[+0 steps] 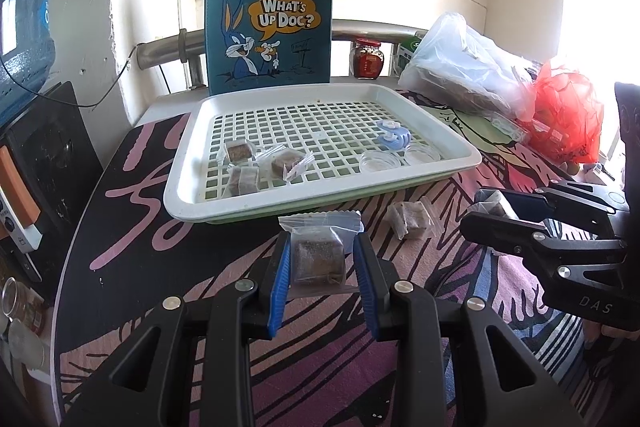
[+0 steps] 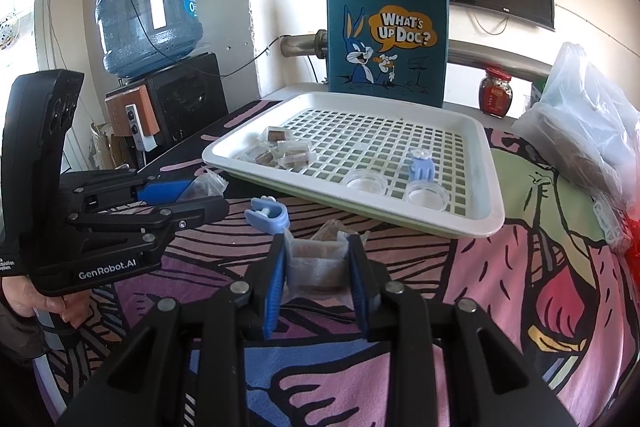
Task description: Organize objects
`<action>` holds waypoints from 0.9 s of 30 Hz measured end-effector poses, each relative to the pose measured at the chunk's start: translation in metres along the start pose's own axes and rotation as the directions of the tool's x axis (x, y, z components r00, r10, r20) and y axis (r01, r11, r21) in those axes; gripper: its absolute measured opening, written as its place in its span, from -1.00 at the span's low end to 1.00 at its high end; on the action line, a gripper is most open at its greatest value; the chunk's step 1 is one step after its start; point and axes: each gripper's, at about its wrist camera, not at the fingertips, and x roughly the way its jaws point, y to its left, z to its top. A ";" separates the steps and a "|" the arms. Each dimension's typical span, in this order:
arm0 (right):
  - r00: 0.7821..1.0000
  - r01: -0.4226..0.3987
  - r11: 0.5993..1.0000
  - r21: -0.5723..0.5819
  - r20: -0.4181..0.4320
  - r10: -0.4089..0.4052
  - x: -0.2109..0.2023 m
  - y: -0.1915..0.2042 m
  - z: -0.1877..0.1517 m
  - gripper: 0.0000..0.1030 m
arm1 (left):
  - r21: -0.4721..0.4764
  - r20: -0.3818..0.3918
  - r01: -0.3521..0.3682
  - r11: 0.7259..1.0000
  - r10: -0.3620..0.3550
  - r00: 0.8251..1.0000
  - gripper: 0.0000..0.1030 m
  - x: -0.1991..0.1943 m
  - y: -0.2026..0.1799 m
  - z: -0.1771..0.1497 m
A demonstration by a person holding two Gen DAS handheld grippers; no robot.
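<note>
The left gripper [image 1: 320,267] clamps 1 wrapped brown cube [image 1: 318,261] just short of the white tray's [image 1: 460,147] near rim. The right gripper [image 2: 318,267] clamps another packet [image 2: 316,263] over the patterned cloth [image 2: 500,267]. 3 cubes [image 1: 256,163] crowd the tray's left corner; its middle lies bare.

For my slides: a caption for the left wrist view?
Left gripper clamps a wrapped brown cube before the white tray; right gripper holds another.

White grid tray [image 1: 192,183] (green beneath), teal bag [image 1: 268,23].
</note>
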 end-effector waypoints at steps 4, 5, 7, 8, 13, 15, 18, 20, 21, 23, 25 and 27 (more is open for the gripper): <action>1.000 0.000 1.000 -0.002 0.000 0.000 0.000 0.000 0.000 -0.44 | -0.002 -0.001 -0.001 1.000 0.000 1.000 -0.42 0.000 0.000 0.000; 1.000 0.000 1.000 -0.002 0.000 0.000 0.000 0.000 0.000 -0.44 | -0.002 -0.001 0.000 1.000 0.000 1.000 -0.42 0.000 0.000 0.000; 1.000 0.001 1.000 -0.004 -0.001 -0.001 0.000 0.000 0.000 -0.44 | -0.002 -0.002 0.000 1.000 0.000 1.000 -0.42 0.000 0.000 0.000; 1.000 0.001 1.000 -0.004 -0.001 -0.001 0.000 0.000 0.000 -0.44 | -0.003 -0.003 0.000 1.000 0.000 1.000 -0.42 0.001 0.000 0.001; 1.000 0.001 1.000 -0.007 0.001 -0.001 0.000 0.001 0.000 -0.44 | -0.005 -0.006 0.000 1.000 0.000 1.000 -0.42 0.002 0.000 0.000; 1.000 0.002 1.000 -0.010 0.001 -0.002 0.000 0.002 0.000 -0.44 | -0.004 -0.009 0.000 1.000 0.000 1.000 -0.42 0.002 0.000 0.000; 1.000 0.002 1.000 -0.013 0.002 -0.002 0.000 0.002 -0.001 -0.44 | -0.005 -0.009 0.000 1.000 0.000 1.000 -0.42 0.002 0.000 0.000; 1.000 0.002 1.000 -0.013 0.002 -0.002 0.000 0.002 -0.001 -0.44 | -0.005 -0.010 0.000 1.000 0.000 1.000 -0.42 0.002 0.000 0.000; 1.000 0.002 1.000 -0.014 0.003 -0.002 -0.001 0.002 -0.001 -0.44 | -0.004 -0.010 0.000 1.000 0.000 1.000 -0.42 0.002 0.001 0.000; 1.000 0.002 1.000 -0.015 0.003 -0.002 0.000 0.002 -0.001 -0.44 | -0.004 -0.010 0.000 1.000 0.000 1.000 -0.42 0.002 0.001 0.000; 1.000 0.002 1.000 -0.015 0.003 -0.001 0.000 0.002 -0.001 -0.44 | -0.004 -0.010 0.000 1.000 0.000 1.000 -0.42 0.002 0.001 0.000; 1.000 0.002 1.000 -0.015 0.003 -0.002 0.000 0.002 -0.001 -0.44 | -0.004 -0.010 0.000 1.000 0.000 1.000 -0.42 0.002 0.001 0.000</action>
